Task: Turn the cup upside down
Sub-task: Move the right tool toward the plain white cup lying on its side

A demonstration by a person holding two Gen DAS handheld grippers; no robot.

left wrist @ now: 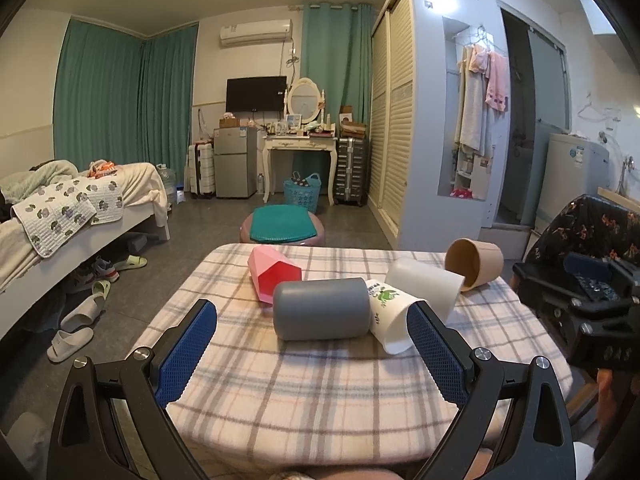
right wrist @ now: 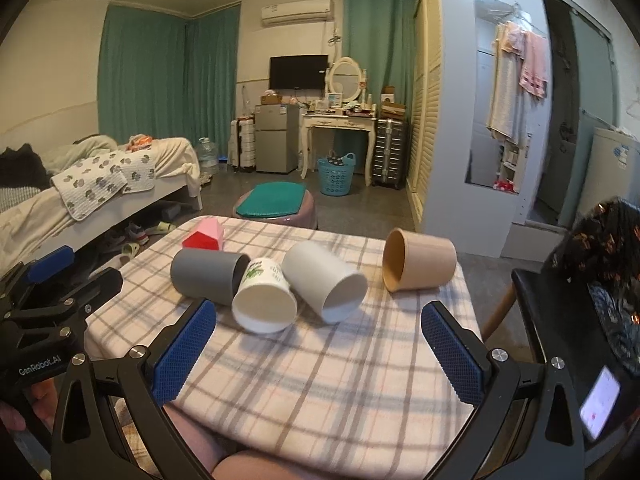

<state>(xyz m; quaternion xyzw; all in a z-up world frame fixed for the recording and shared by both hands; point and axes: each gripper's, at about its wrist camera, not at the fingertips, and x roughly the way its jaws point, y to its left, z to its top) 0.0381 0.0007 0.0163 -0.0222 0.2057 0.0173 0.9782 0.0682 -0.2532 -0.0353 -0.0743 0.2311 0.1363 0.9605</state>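
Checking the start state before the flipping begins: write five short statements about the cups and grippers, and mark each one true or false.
1. All five cups lie on their sides on the plaid tablecloth. True.
2. The left gripper is shut on the grey cup. False: its jaws stand open and hold nothing.
3. The white cup with green print lies between the grey cup and the plain white cup. True.
4. The tan cup stands upright. False: it lies on its side.
5. The right gripper holds the pink cup. False: it is open and empty.
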